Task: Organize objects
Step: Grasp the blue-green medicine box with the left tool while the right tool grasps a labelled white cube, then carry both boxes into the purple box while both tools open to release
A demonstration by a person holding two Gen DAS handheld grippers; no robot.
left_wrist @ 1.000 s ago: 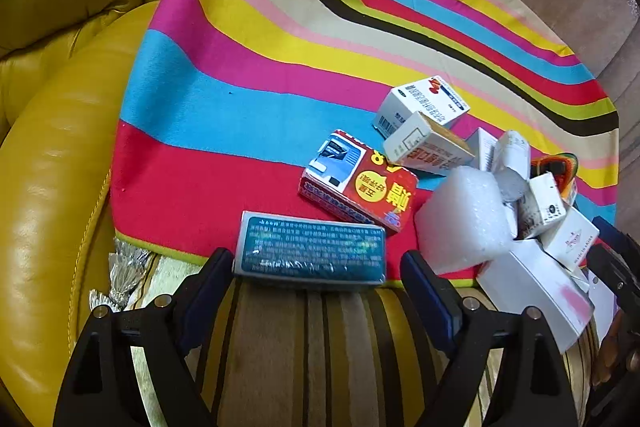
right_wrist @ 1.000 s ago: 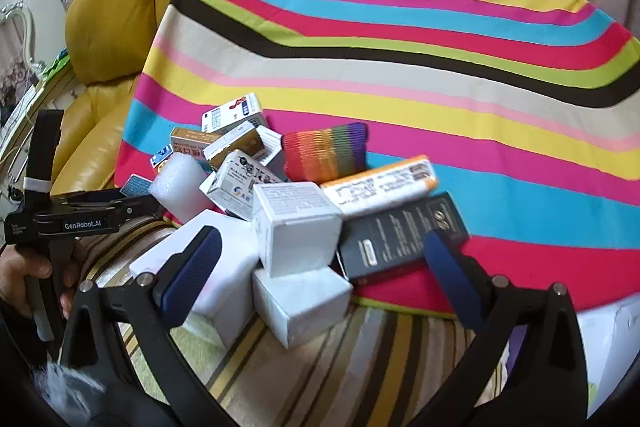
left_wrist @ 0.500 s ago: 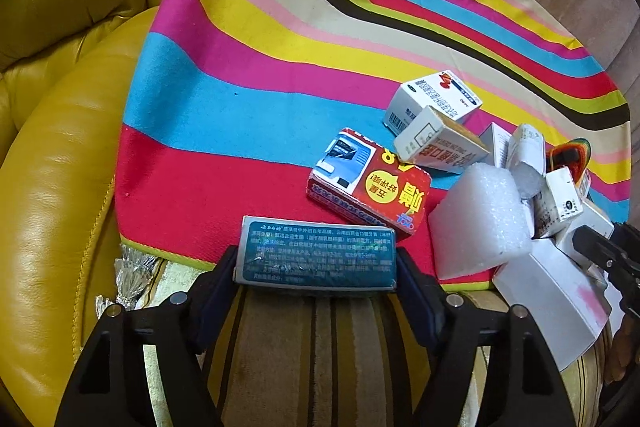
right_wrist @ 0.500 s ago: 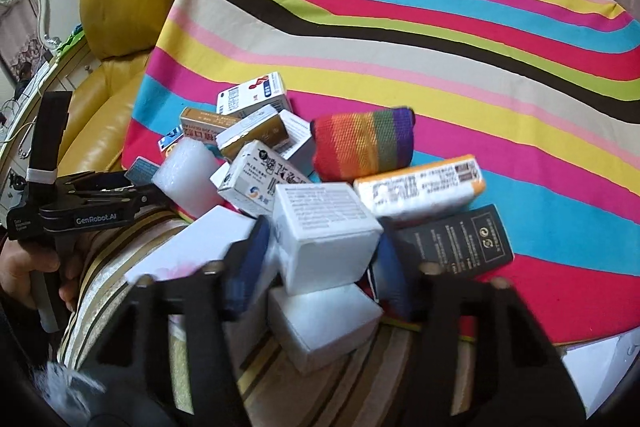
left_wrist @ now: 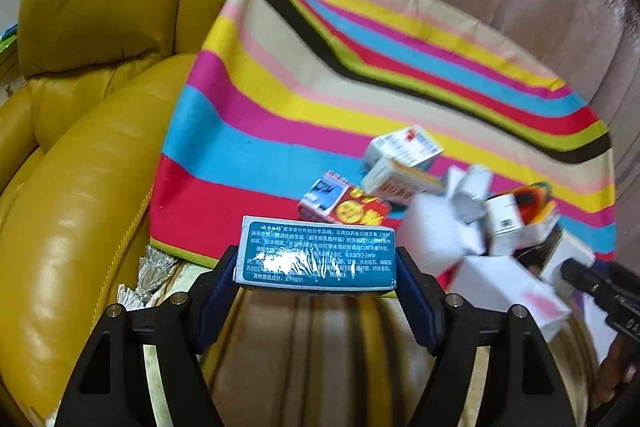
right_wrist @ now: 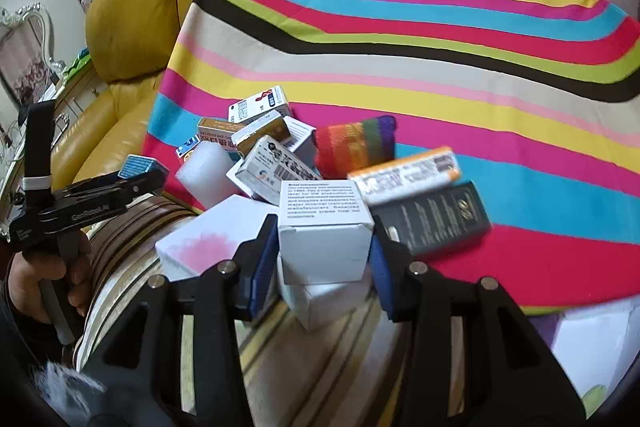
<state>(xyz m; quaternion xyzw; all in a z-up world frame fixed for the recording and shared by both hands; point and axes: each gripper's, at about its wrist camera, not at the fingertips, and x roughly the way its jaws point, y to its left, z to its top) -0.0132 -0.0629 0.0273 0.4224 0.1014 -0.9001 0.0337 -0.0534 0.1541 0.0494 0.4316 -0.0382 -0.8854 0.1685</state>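
A teal box with white print (left_wrist: pixel 316 251) hangs lifted over the brown-striped edge, my left gripper (left_wrist: pixel 316 261) shut on its two ends. From the right wrist view the left gripper (right_wrist: pixel 140 173) shows at the left with a hand on its handle, the teal box (right_wrist: pixel 136 165) at its tip. My right gripper (right_wrist: pixel 325 239) has its jaws closing, the pads pressing both sides of a white box with black print (right_wrist: pixel 324 211). That box rests on another white box (right_wrist: pixel 328 299) at the near edge of the pile.
On the striped cloth (right_wrist: pixel 400 39) lie a foam block (right_wrist: pixel 204 175), a rainbow pouch (right_wrist: pixel 356 145), an orange-and-white box (right_wrist: pixel 408 177), a black box (right_wrist: pixel 436 219), a red box (left_wrist: pixel 344 207) and several small cartons. A yellow leather sofa (left_wrist: pixel 80 147) stands at the left.
My left gripper closed on the teal box and lifted it off the cloth's edge. The right gripper went from wide open to shut on the white box.
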